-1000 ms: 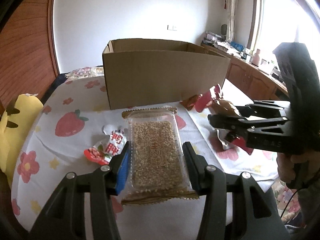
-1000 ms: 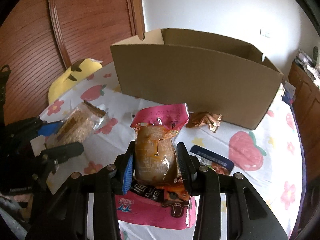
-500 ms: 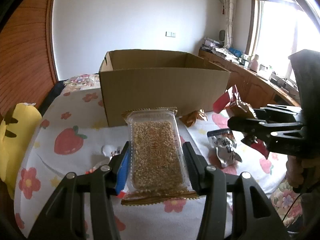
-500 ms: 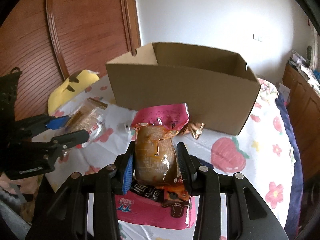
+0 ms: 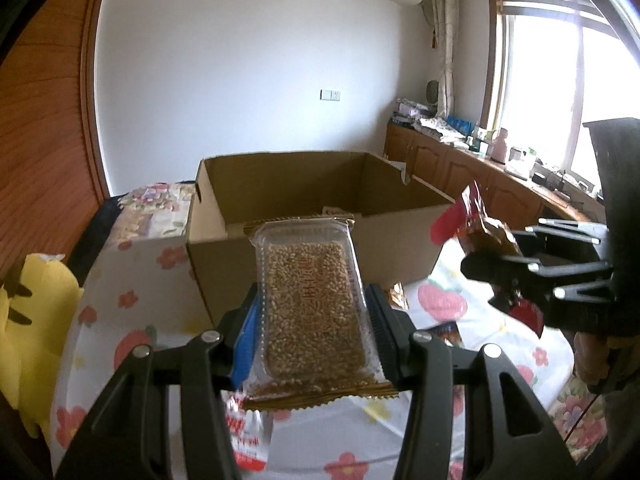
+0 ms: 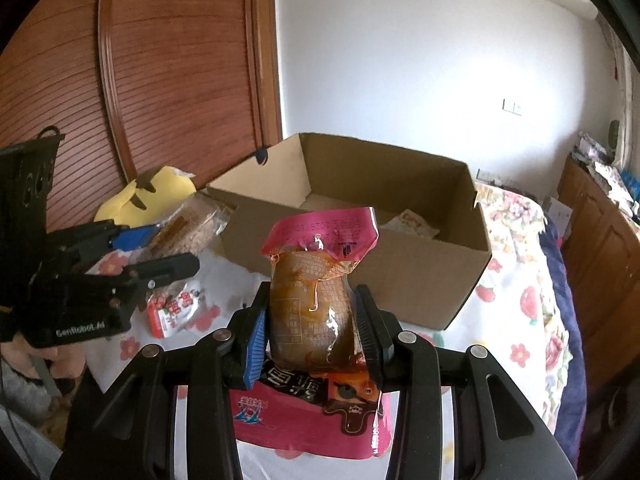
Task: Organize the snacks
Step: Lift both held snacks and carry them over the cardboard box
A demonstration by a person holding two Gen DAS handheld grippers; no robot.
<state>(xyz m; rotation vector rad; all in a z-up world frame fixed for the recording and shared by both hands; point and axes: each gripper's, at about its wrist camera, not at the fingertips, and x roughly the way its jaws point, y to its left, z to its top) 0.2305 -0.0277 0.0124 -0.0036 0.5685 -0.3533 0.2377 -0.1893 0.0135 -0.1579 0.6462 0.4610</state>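
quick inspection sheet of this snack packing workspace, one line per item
surface: table under a white cloth printed with strawberries and flowers
job's things: open brown cardboard box with a pale packet inside; clear pack of a golden grain bar; pink-topped pouch with brown contents
clutter: red-and-white sachet and a blue-edged packet loose on the cloth; yellow plush toy at the edge
grippers: left hand-held gripper shut on the grain bar; right hand-held gripper shut on the pouch
cables: thin dark cable below the right hand-held gripper
surroundings: wooden slatted door, white wall, window, cluttered wooden cabinets
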